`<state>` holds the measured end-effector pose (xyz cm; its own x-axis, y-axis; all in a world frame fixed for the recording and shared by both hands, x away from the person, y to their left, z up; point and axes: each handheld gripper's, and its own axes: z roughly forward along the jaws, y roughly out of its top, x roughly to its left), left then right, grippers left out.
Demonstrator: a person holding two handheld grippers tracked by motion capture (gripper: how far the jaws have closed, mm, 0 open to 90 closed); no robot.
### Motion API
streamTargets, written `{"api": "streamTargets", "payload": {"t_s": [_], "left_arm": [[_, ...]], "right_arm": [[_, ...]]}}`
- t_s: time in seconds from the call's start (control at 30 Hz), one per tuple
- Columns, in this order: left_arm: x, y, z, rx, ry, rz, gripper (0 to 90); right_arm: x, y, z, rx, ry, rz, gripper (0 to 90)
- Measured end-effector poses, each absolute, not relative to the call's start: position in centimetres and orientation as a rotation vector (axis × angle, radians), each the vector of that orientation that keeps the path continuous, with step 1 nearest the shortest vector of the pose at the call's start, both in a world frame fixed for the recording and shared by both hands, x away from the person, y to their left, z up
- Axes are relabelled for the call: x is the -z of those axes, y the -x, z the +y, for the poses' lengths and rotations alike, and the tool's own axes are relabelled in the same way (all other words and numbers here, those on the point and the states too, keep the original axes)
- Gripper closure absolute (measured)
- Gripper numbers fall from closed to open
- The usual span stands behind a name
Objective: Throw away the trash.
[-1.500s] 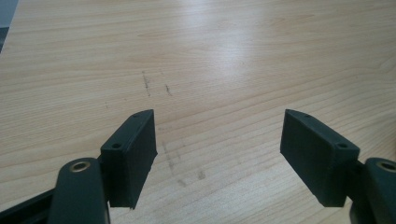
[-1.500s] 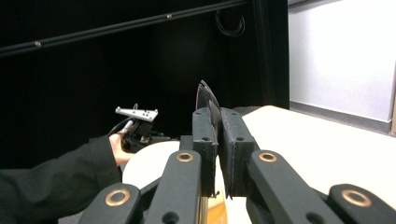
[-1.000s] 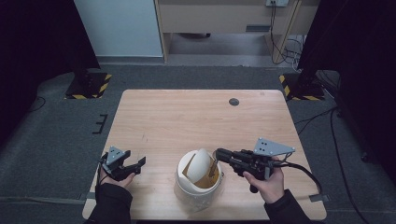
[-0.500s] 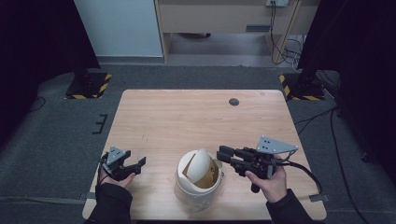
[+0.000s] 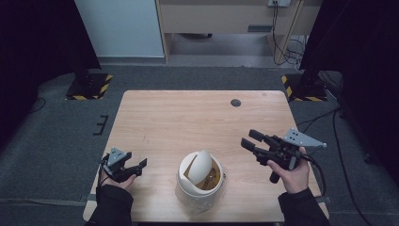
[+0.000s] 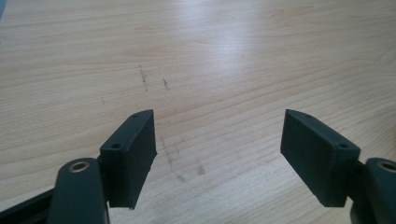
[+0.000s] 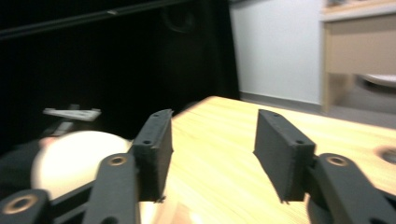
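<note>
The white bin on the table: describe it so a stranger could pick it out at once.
Start at the wooden table and go to the middle of its near edge, between the person's two hands. There stands a small round white bin with a swing lid tipped open, showing something yellowish inside. It is the one pale, rounded container on the table; the left gripper and right gripper flanking it are black.

No readable text, labels, brands or numbers anywhere. Only sign-like marking: yellow-and-black hazard stripes on the two dark floor bases (image 5: 89, 85) past the table's far corners.
</note>
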<state>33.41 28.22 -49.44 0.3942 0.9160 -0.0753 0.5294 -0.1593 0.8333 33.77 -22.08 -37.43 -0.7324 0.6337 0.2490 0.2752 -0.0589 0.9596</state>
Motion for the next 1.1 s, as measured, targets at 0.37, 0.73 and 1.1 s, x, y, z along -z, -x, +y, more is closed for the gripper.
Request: {"api": "streamTargets", "payload": {"t_s": [0.37, 0.73, 1.1], "left_arm": [[50.2, -33.7, 28.1, -0.528, -1.892, 1.27, 21.7], [51.5, -34.1, 27.7, -0.44, -2.008, 1.295, 16.8], [52.2, -34.3, 27.8, -0.414, -2.073, 1.314, 14.3]], "right_arm": [[44.0, -37.1, -27.1, -1.566, -1.236, 1.961, 30.4], [48.8, -38.5, -30.2, -1.336, -1.388, 2.016, 21.6], [51.4, -39.3, -32.4, -1.047, -1.454, 2.097, 16.0]]}}
